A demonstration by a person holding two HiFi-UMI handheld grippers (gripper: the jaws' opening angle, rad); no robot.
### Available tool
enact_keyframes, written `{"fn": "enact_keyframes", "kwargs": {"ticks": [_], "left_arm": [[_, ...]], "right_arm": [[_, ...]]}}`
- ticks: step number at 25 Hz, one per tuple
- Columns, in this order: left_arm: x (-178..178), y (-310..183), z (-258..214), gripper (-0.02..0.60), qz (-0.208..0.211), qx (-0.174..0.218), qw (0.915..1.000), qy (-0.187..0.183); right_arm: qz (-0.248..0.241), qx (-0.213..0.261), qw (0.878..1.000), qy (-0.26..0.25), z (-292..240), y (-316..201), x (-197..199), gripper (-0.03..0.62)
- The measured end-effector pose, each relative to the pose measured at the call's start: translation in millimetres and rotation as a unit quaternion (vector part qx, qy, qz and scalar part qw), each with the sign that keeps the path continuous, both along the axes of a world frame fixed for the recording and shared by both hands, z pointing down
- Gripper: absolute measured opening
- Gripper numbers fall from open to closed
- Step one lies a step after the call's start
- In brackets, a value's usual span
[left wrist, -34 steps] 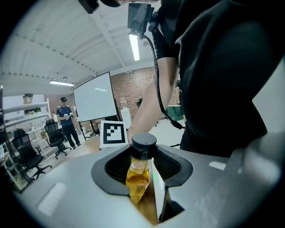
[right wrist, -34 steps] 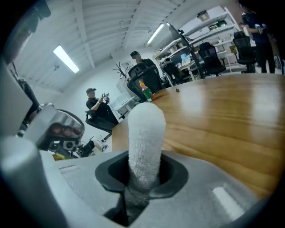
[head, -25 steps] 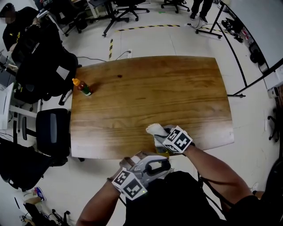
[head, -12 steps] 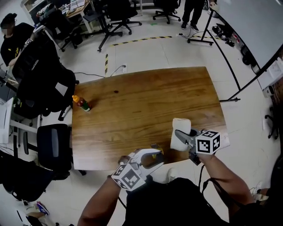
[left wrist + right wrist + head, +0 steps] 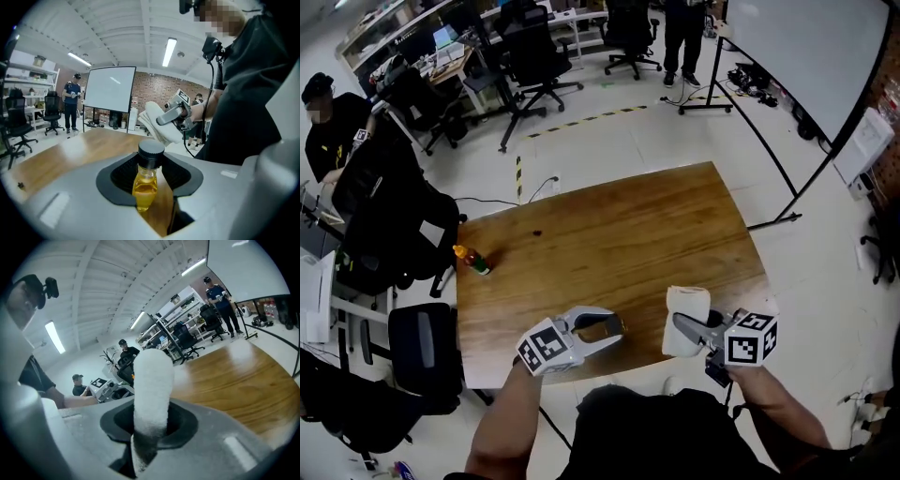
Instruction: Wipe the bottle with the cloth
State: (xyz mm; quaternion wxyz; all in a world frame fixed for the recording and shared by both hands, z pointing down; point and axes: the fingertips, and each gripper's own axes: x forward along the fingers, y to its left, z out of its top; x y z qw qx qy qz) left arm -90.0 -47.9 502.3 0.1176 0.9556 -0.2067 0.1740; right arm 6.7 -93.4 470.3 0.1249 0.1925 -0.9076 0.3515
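The left gripper (image 5: 614, 328) is clamped on the bottle (image 5: 598, 328). In the left gripper view its jaws press on both sides of the clear body filled with yellow liquid (image 5: 144, 186), and the black cap stands up past the fingertips. The bottle hangs over the near edge of the table (image 5: 628, 225), a little left of that edge's middle.

The right gripper (image 5: 680, 322) grips the white cloth (image 5: 686, 314). In the right gripper view the folded cloth (image 5: 151, 390) is pinched between the jaws and sticks up from them as a thick upright roll. It sits over the near edge too, toward the near right corner.

A second ago the two tools were huddled together at the near edge, with the cloth right against the bottle. Half a second ago the right one had pulled off to the right. Now the two are clearly apart, cloth and bottle not touching, and the left gripper has drifted left along the edge. From the left gripper view the cloth (image 5: 154, 123) shows beyond the cap.

A small orange-capped bottle (image 5: 472, 260) stands near the table's left edge, same as before.
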Motion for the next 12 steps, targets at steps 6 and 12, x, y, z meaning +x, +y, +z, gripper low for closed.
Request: {"fn": "enact_keyframes", "kwargs": {"ticks": [6, 12], "left_arm": [[3, 2, -5, 0.216, -0.024, -0.014, 0.9995, -0.014], [-3, 6, -26, 0.255, -0.129, -0.002, 0.9913, 0.027]], "right_arm": [[-0.006, -0.015, 1.0, -0.02, 4, 19, 6, 0.074], [-0.027, -0.009, 0.999, -0.023, 0, 27, 23, 0.074]]}}
